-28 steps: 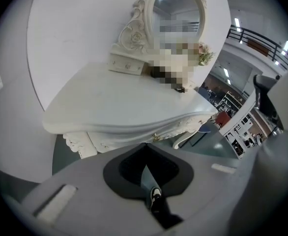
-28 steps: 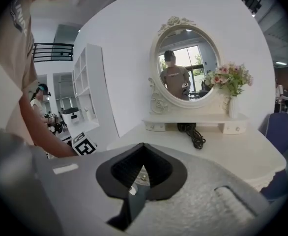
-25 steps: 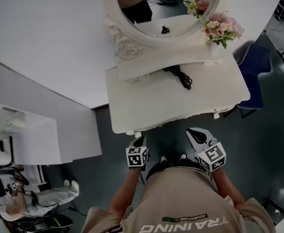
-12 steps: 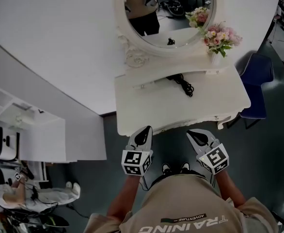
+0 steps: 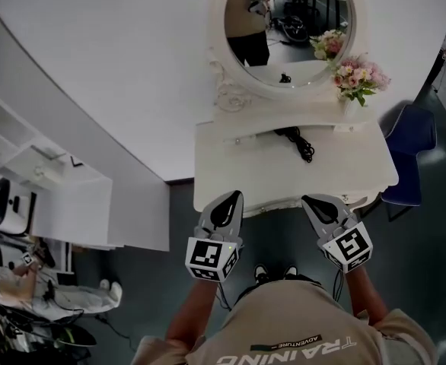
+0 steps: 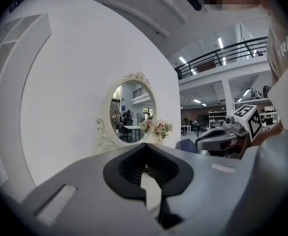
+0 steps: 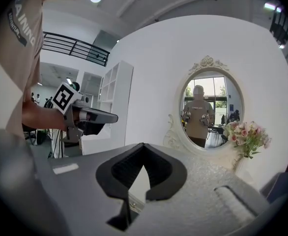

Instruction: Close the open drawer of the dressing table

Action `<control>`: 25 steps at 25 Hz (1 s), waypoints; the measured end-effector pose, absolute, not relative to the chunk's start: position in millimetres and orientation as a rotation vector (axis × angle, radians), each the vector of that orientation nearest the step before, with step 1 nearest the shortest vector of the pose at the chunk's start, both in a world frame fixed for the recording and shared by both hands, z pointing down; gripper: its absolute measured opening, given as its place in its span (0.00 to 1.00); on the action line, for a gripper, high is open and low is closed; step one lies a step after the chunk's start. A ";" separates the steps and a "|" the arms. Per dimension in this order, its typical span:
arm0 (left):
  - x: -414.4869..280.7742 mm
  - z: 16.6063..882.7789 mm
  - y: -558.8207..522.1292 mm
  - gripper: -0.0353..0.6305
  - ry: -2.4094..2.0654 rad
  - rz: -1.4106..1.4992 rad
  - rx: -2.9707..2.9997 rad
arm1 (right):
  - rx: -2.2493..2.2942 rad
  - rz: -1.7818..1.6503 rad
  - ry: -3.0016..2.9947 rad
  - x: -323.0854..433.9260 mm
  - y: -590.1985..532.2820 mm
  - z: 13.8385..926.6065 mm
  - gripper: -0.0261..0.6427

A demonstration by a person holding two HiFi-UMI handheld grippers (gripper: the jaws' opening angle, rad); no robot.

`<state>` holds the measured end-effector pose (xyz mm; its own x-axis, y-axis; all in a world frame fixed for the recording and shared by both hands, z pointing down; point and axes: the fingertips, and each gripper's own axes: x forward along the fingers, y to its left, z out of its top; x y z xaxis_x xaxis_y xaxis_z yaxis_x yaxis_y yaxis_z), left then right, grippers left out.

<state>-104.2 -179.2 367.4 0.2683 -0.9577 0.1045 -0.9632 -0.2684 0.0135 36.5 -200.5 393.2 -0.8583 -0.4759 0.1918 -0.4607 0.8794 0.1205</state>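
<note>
The white dressing table (image 5: 238,175) stands against the wall under an oval mirror (image 5: 288,29). Its front edge (image 5: 284,202) looks even from above. The drawer fronts are hidden there, so I cannot tell how a drawer stands. My left gripper (image 5: 227,198) is shut and empty, just in front of the edge at its left. My right gripper (image 5: 316,201) is also shut and empty, at the right of the edge. In the left gripper view the jaws (image 6: 145,147) meet at their tips. In the right gripper view the jaws (image 7: 143,147) frame a small knob (image 7: 130,204).
A black cable (image 5: 301,143) lies on the tabletop below a low shelf. Pink flowers (image 5: 358,76) stand at the back right. A blue chair (image 5: 412,152) is to the right, and a white shelf unit (image 5: 63,204) to the left. A person sits at the lower left.
The view has drawn back and the table now sits further up and right. Both grippers have come away from under the front edge and show whole, still shut.
</note>
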 end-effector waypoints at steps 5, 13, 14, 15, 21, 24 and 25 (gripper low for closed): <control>-112.4 365.3 -167.5 0.08 -1.942 0.179 2.438 | 0.728 -0.173 -2.874 34.9 -199.7 371.1 0.04; -110.8 347.1 -164.4 0.08 -1.932 0.167 2.511 | 0.745 -0.245 -2.938 35.8 -196.2 347.2 0.04; -113.0 346.7 -167.1 0.08 -1.930 0.183 2.511 | 0.760 -0.247 -2.934 36.7 -197.2 344.8 0.04; -114.8 345.2 -168.5 0.08 -1.931 0.186 2.509 | 0.776 -0.240 -2.934 38.4 -198.2 343.1 0.04; -112.9 337.7 -165.7 0.08 -1.931 0.137 2.494 | 0.788 -0.181 -2.979 46.1 -199.6 342.0 0.04; -111.5 342.0 -164.7 0.08 -1.933 0.158 2.490 | 0.814 -0.162 -2.972 47.7 -202.2 346.5 0.04; -110.3 343.3 -164.0 0.08 -1.936 0.169 2.493 | 0.824 -0.156 -2.969 48.4 -203.2 348.2 0.04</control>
